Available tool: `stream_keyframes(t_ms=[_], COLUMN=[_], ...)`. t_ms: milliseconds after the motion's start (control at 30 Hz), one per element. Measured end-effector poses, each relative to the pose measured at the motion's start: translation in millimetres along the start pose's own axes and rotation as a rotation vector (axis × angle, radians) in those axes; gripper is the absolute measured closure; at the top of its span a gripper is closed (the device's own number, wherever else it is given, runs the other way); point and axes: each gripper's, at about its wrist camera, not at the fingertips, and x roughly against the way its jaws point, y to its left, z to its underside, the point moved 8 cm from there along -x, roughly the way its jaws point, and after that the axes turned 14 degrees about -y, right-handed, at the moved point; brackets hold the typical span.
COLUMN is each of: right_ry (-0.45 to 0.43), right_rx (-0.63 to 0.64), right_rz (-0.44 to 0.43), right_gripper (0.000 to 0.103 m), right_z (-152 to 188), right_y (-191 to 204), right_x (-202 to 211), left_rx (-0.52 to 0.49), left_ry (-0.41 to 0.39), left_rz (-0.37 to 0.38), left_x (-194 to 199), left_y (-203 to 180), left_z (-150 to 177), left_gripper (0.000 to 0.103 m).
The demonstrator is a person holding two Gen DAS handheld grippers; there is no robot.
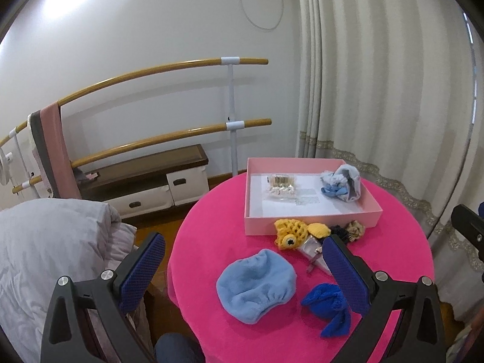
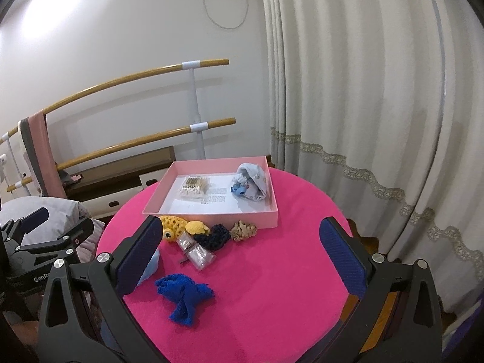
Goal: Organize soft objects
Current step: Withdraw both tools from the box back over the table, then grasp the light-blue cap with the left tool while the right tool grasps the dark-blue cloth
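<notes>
Left wrist view: our left gripper (image 1: 245, 260) hovers wide open and empty over the light blue cap (image 1: 255, 287), well short of the pink box (image 1: 311, 220). Right gripper (image 2: 245, 257) is spread too, holding nothing. Next we'd close on it.

This is a room in a home, probably a bedroom. A grey quilt (image 1: 51, 242) lies at the near left, long cream curtains (image 1: 378, 90) hang on the right, and a low wooden cabinet (image 1: 145, 178) with white drawers stands by the far wall.
</notes>
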Motion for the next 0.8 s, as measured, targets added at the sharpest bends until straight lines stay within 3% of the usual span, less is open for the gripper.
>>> stream_keyframes(t_ms=[433,800], right_ry=[0.133,0.285], right_rx=[0.019,0.059], right_rz=[-0.050,-0.154], right_gripper=[0.000,0.000], right_z=[48,104], right_y=[12,37], right_x=[-25,-51], left_rx=[0.000,-0.021], left_ry=[0.129,0.230], left_rz=[0.013,0.032], left_x=[-38,-84], left_y=[12,12], left_z=[32,67], left_gripper=[0.000,0.000])
